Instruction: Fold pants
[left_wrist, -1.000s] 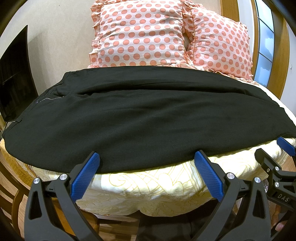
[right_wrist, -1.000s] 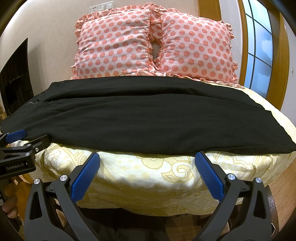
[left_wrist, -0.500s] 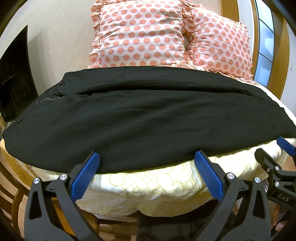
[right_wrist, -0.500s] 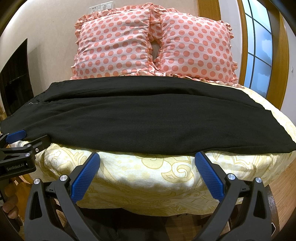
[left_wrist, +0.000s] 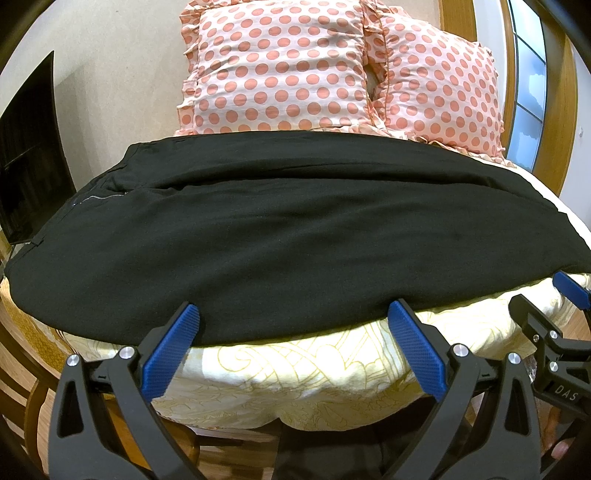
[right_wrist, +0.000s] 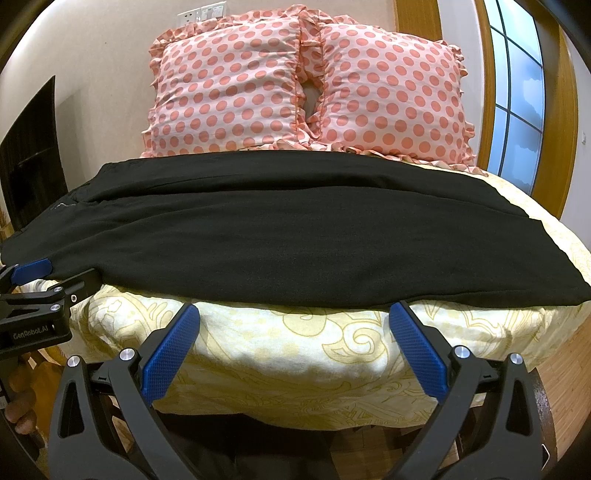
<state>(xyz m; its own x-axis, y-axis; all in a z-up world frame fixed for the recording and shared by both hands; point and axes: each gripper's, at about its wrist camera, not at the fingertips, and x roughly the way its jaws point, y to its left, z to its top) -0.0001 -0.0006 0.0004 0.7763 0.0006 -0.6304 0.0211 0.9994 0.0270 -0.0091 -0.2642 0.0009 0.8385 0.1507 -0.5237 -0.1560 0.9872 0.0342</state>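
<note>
The black pants (left_wrist: 280, 240) lie flat on the yellow patterned bedspread (left_wrist: 295, 373), long axis running left to right across both views, waistband to the left, leg ends to the right (already laid leg over leg, it seems). Their near edge sits just ahead of both grippers. The left gripper (left_wrist: 291, 343) has its jaws wide apart, holding nothing, nearer the waist; the right gripper (right_wrist: 293, 341) is likewise spread and empty, nearer the hems. Two polka-dot pillows (right_wrist: 306, 88) stand behind. Readable writing: "GenRobot.AI" on the left gripper's body, "DAS" on the right's
</note>
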